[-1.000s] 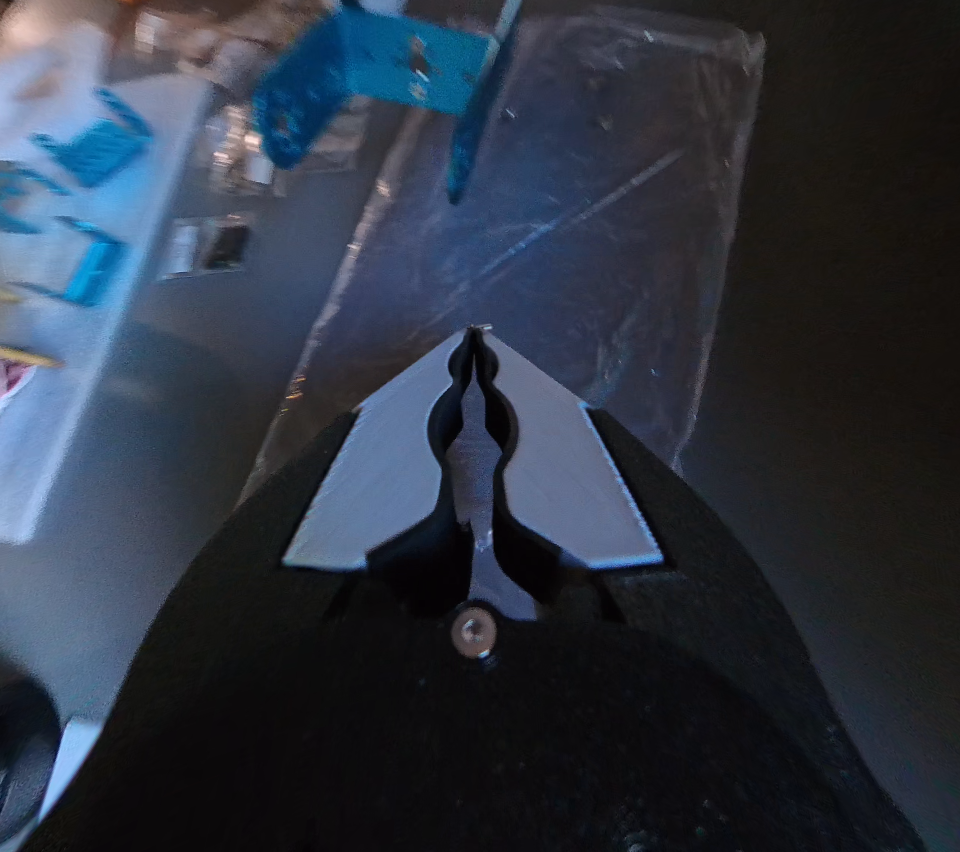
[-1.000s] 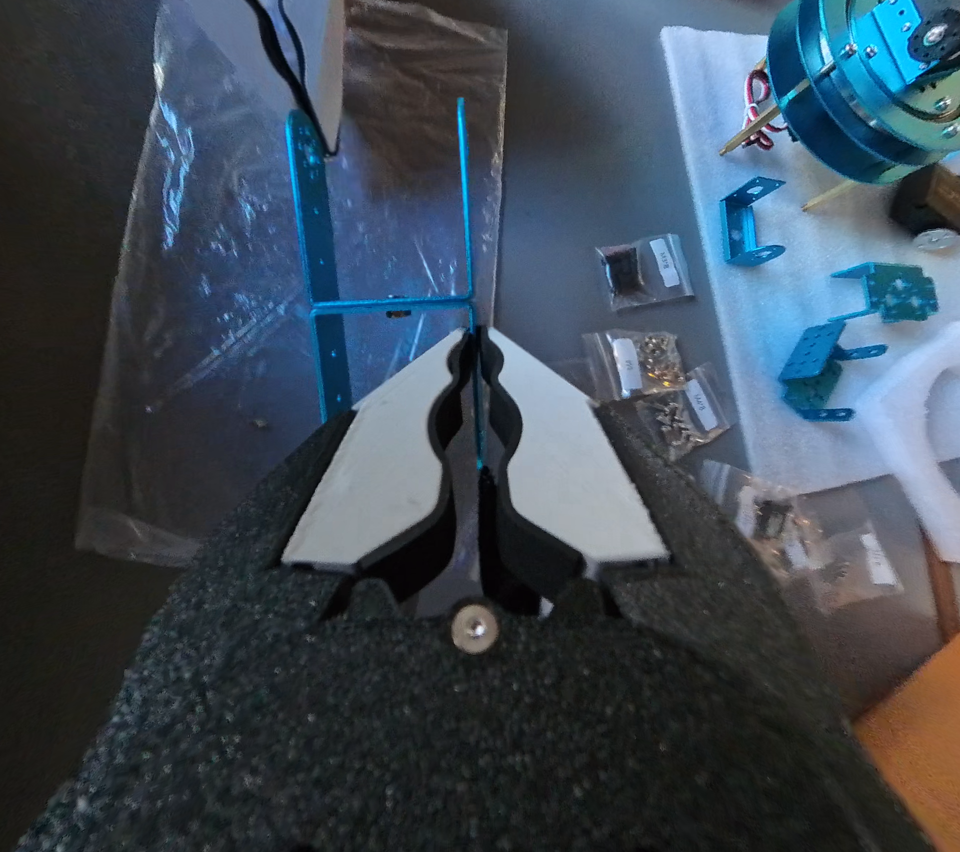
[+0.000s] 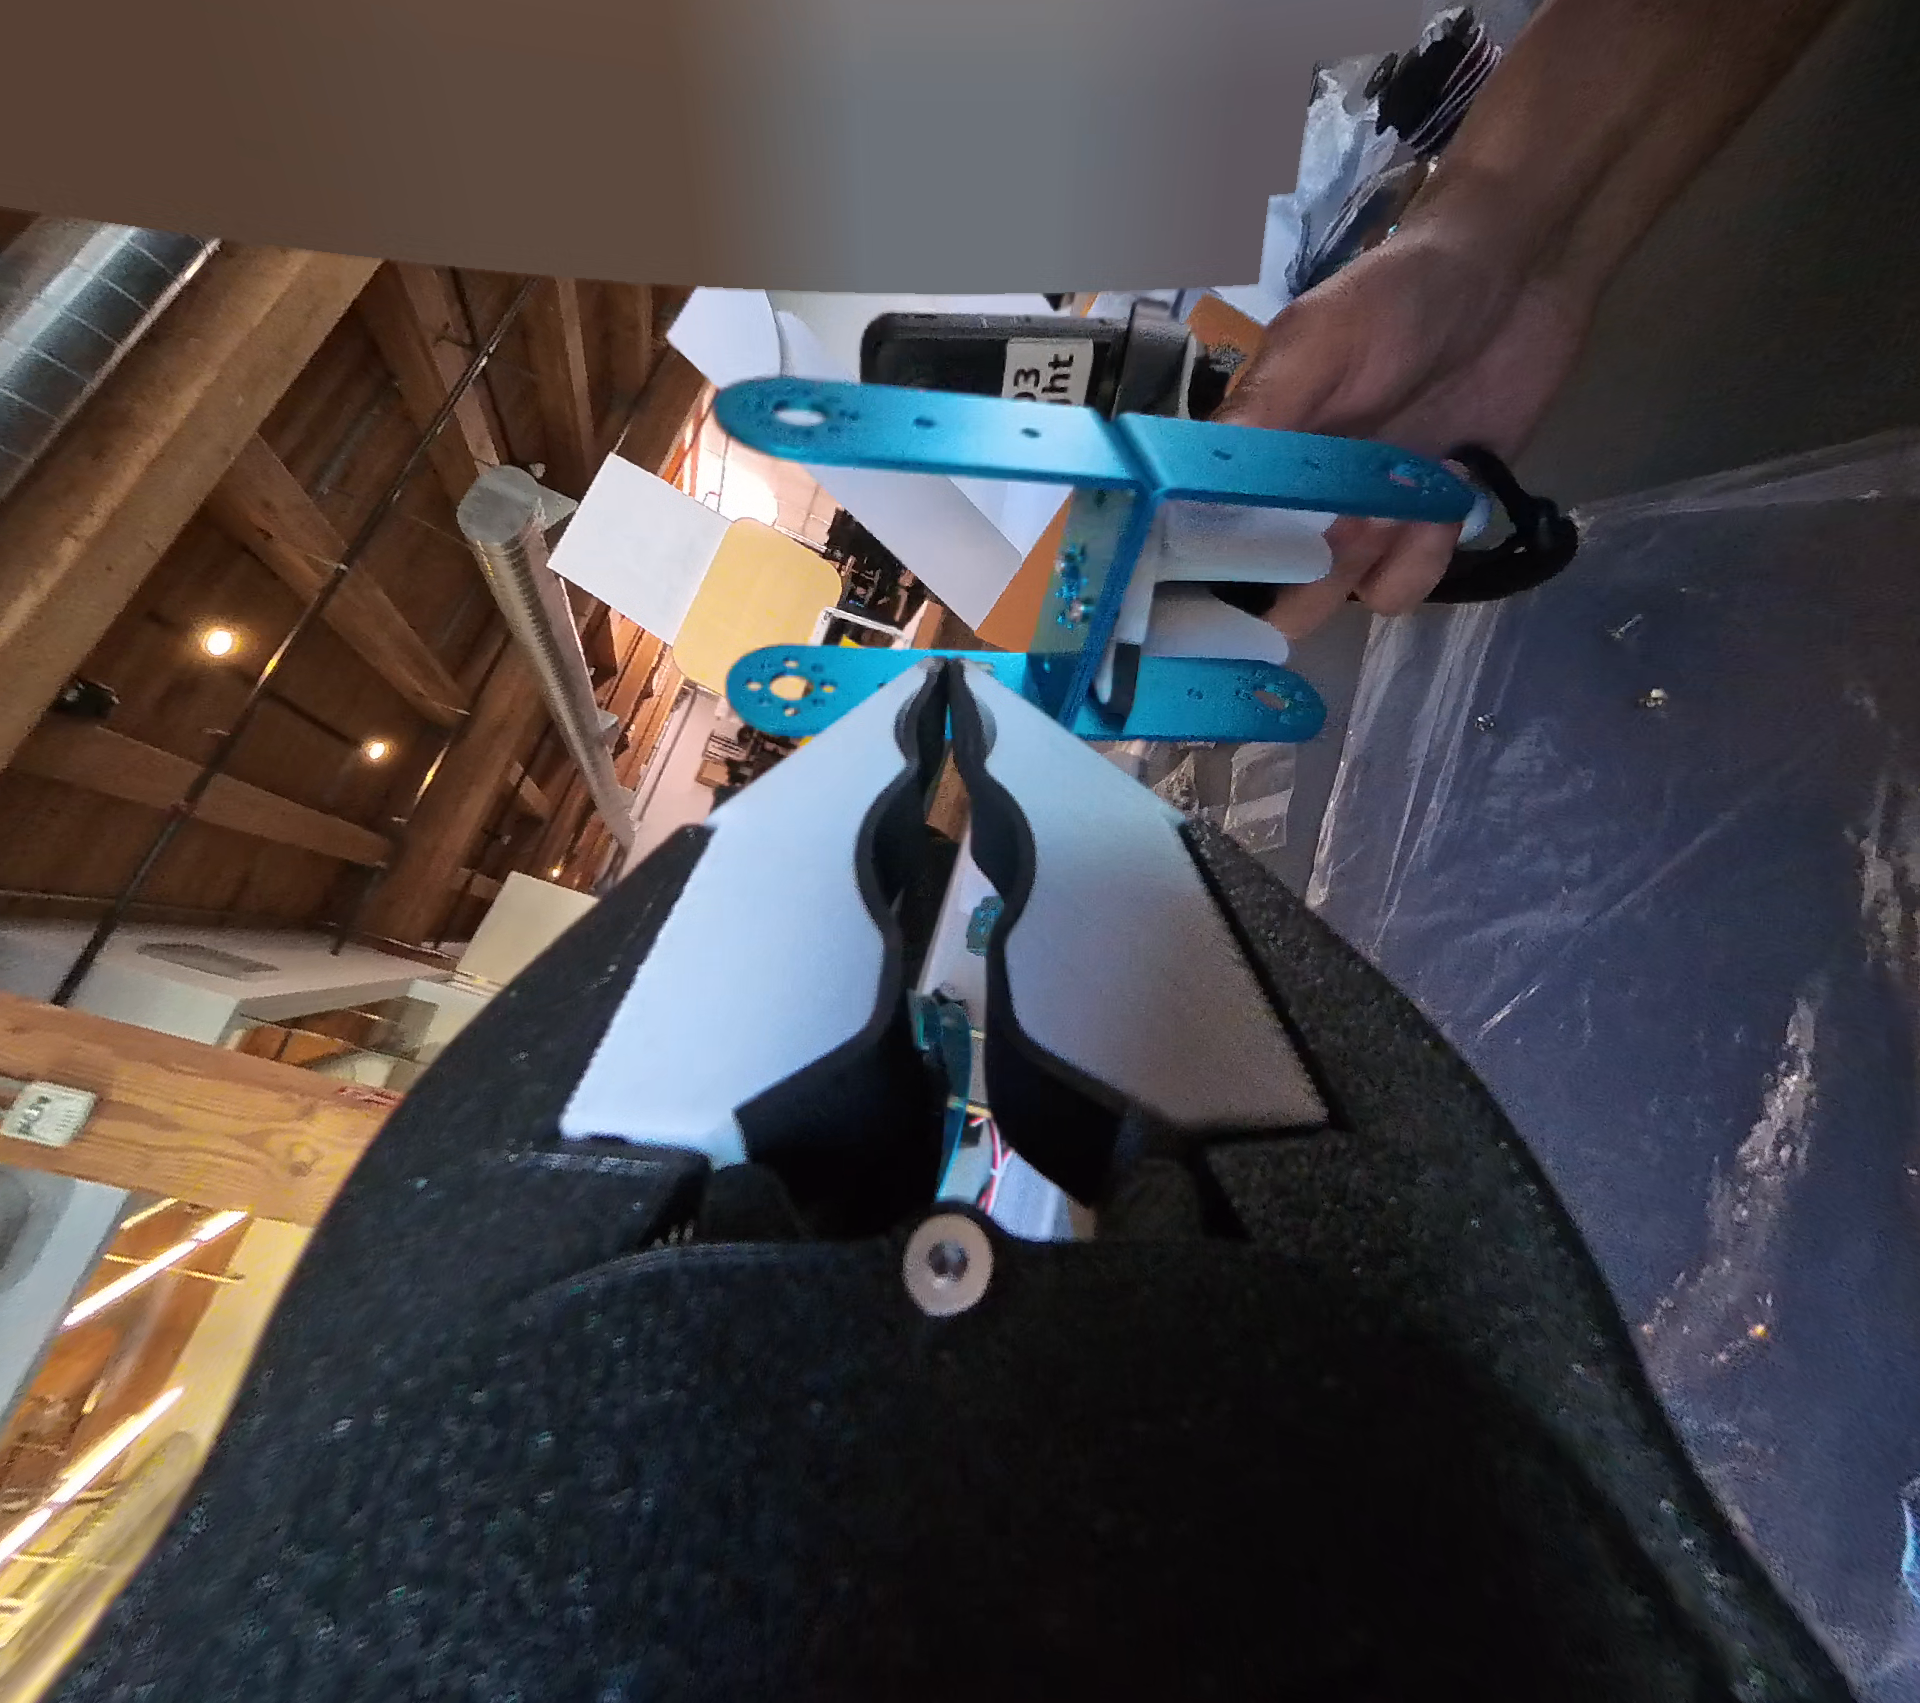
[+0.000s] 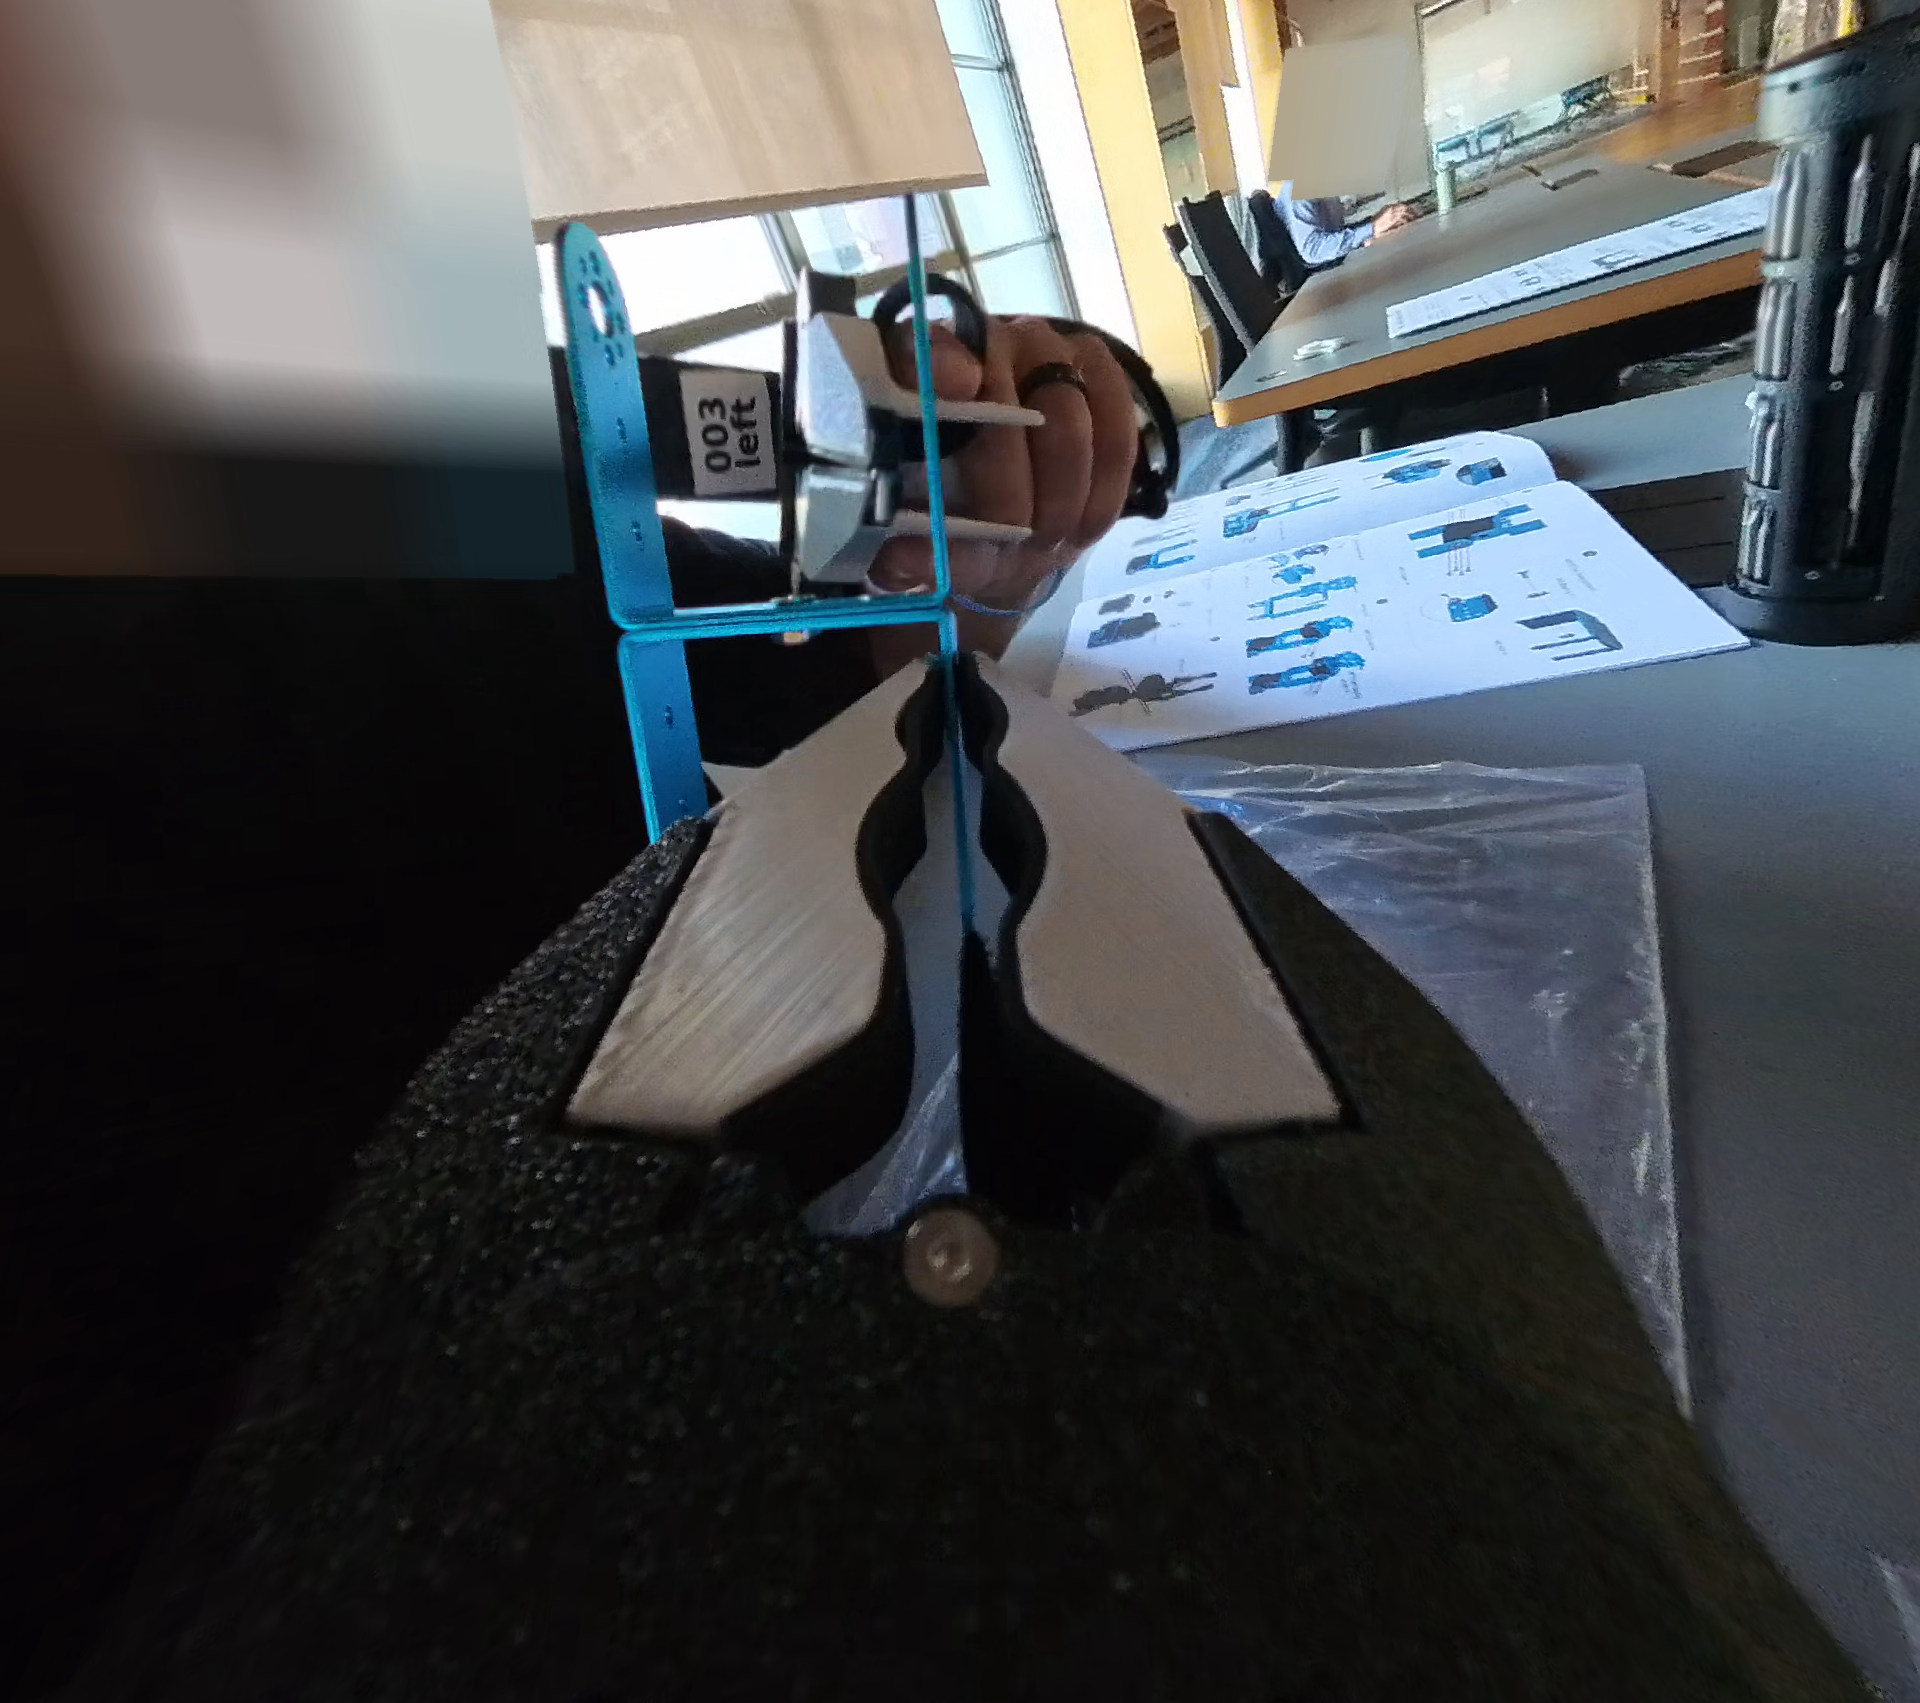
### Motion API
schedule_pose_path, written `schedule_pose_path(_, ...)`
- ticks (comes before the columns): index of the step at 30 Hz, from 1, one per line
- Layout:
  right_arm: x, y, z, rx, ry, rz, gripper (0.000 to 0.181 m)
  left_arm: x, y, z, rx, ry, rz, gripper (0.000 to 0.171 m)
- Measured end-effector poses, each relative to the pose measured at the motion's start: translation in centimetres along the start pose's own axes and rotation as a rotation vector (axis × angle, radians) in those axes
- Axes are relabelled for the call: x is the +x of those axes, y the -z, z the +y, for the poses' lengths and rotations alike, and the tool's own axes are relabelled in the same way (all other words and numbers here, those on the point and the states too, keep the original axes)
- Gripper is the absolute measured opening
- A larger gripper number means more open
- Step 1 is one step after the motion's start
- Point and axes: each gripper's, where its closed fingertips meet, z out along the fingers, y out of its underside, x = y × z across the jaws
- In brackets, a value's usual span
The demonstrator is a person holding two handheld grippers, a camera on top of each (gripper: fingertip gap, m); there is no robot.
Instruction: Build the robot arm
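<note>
A blue metal bracket [image 4: 613, 448] is made of two U-pieces joined back to back, with two long holed arms. My right gripper [image 4: 951, 666] is shut on one arm, which runs edge-on between its jaws, and holds the bracket up in the air. In the left wrist view the bracket [image 3: 1039, 448] faces me flat. My left gripper [image 3: 943, 666] is shut, its tips at the top edge of the lower arm [image 3: 800, 692]. I cannot tell whether anything small is pinched there. The left gripper's black body [image 4: 727, 448] and a hand [image 4: 1049, 448] show behind the bracket.
A clear plastic bag [image 4: 1507, 926] lies on the grey table [image 4: 1818, 822] below the bracket; it also shows in the left wrist view [image 3: 1610, 874]. An open instruction booklet [image 4: 1403, 604] and a black bit holder [image 4: 1839, 354] stand farther back. A forearm [image 3: 1662, 43] crosses the upper right. My left and right fingertips are right by each other.
Both grippers have swung up from looking down at the table to looking level across the room. The bracket has risen with the right gripper. The left gripper's tips have closed in on one arm.
</note>
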Motion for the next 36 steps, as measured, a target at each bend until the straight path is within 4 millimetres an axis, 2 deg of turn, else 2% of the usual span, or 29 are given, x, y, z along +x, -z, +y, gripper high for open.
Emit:
schedule_pose_path(7,0.1,-0.4,0.2,0.000,-0.053,-0.040,0.000,0.5,0.2,0.3,-0.008,0.006,0.028,0.000)
schedule_pose_path(10,0.3,-0.3,0.1,0.008,-0.068,-0.041,0.001,-0.2,1.1,0.7,0.018,0.139,0.020,0.000)
schedule_pose_path(11,0.4,-0.2,0.0,0.017,-0.077,-0.044,0.001,-0.8,1.6,1.5,0.006,0.181,-0.007,0.000)
schedule_pose_path(13,1.2,0.1,-0.1,0.012,-0.091,-0.003,0.000,-1.6,2.6,4.8,-0.079,0.313,-0.020,0.000)
schedule_pose_path(14,2.0,0.3,0.0,-0.013,-0.091,0.041,0.001,-1.3,3.2,6.7,-0.134,0.415,0.019,0.000)
schedule_pose_path(16,3.2,0.9,0.5,-0.079,-0.077,0.119,0.001,-0.6,4.2,9.4,-0.179,0.618,0.064,0.002)
schedule_pose_path(18,3.7,0.8,0.7,-0.125,-0.005,0.177,0.001,1.2,4.6,10.2,-0.199,0.813,0.174,0.023)
schedule_pose_path(19,3.0,0.3,0.5,-0.112,0.011,0.138,0.001,2.1,4.6,9.6,-0.169,0.902,0.239,0.027)
schedule_pose_path(21,1.1,-1.1,-0.4,-0.040,-0.034,-0.004,0.001,2.0,4.3,7.3,-0.005,1.054,0.269,0.027)
schedule_pose_path(23,-0.2,-2.3,-0.4,-0.020,-0.155,-0.163,0.000,2.1,4.2,4.1,0.180,1.126,0.359,0.033)
schedule_pose_path(25,-2.2,-3.1,-0.4,-0.017,-0.331,-0.395,0.000,1.4,3.8,2.3,0.282,1.172,0.406,0.051)
schedule_pose_path(26,-2.7,-3.6,-0.3,-0.011,-0.379,-0.453,0.000,0.8,3.8,1.2,0.346,1.200,0.438,0.054)
schedule_pose_path(29,-4.2,-5.0,0.2,-0.038,-0.435,-0.567,0.000,-0.4,4.4,-1.6,0.488,1.234,0.551,0.055)
schedule_pose_path(30,-4.7,-5.3,0.1,-0.038,-0.435,-0.590,0.000,-0.8,4.5,-2.1,0.508,1.219,0.559,0.052)
schedule_pose_path(31,-5.1,-5.4,-0.4,-0.024,-0.438,-0.621,0.000,-0.7,4.9,-2.9,0.536,1.192,0.599,0.040)
schedule_pose_path(34,-6.1,-5.5,-1.3,0.006,-0.425,-0.664,0.000,0.2,5.0,-3.7,0.505,1.116,0.645,0.028)
schedule_pose_path(36,-6.3,-5.6,-1.4,-0.002,-0.417,-0.666,0.000,0.1,5.1,-4.0,0.506,1.109,0.655,0.027)
